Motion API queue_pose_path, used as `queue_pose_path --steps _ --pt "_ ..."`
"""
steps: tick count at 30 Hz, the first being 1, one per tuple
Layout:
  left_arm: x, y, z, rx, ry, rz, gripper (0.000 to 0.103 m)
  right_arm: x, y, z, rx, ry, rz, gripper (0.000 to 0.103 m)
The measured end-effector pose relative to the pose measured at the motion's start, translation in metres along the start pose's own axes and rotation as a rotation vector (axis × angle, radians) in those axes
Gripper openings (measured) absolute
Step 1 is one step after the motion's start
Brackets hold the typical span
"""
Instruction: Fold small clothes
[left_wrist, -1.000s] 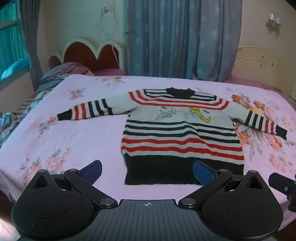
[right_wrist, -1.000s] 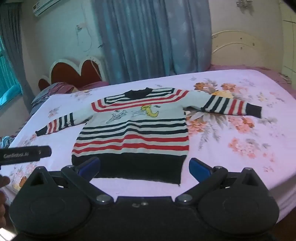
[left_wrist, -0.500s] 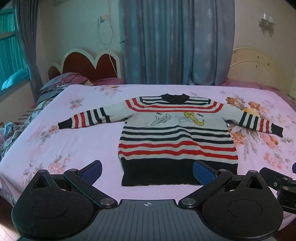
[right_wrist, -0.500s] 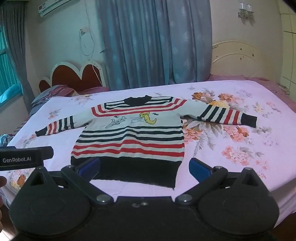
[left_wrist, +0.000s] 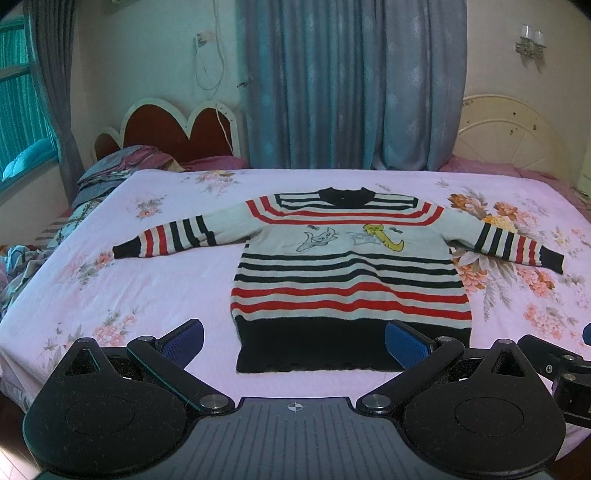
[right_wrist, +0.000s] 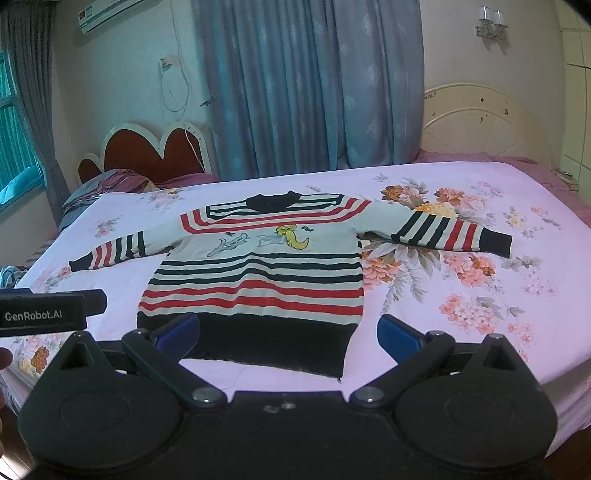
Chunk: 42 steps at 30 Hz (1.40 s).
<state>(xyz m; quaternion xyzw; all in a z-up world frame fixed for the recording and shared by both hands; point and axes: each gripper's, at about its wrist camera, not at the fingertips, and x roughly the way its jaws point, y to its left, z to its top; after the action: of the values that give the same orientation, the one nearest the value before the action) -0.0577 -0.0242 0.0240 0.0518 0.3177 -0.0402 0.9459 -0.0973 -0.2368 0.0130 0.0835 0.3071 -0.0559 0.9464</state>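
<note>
A small striped sweater in white, red and black lies flat, face up, on the pink floral bedsheet, both sleeves spread out. It has a cartoon print on the chest and a black hem nearest me. It also shows in the right wrist view. My left gripper is open and empty, held just before the hem. My right gripper is open and empty, over the hem's right part. Neither touches the sweater.
A scalloped red headboard and piled bedding are at the far left. A cream headboard is at the far right, blue curtains behind. The other gripper's body shows at the right wrist view's left edge.
Both grippers have drawn back and risen a little, so the sweater sits lower and farther in view. Both stay open. The sweater has not moved.
</note>
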Motion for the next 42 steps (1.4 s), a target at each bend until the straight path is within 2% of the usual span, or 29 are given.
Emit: queue_pose_path --steps 42 --pt "0.006 -0.009 0.006 -0.004 0.002 -0.005 0.103 0.003 -0.008 0.002 0.000 0.002 -0.003 0.102"
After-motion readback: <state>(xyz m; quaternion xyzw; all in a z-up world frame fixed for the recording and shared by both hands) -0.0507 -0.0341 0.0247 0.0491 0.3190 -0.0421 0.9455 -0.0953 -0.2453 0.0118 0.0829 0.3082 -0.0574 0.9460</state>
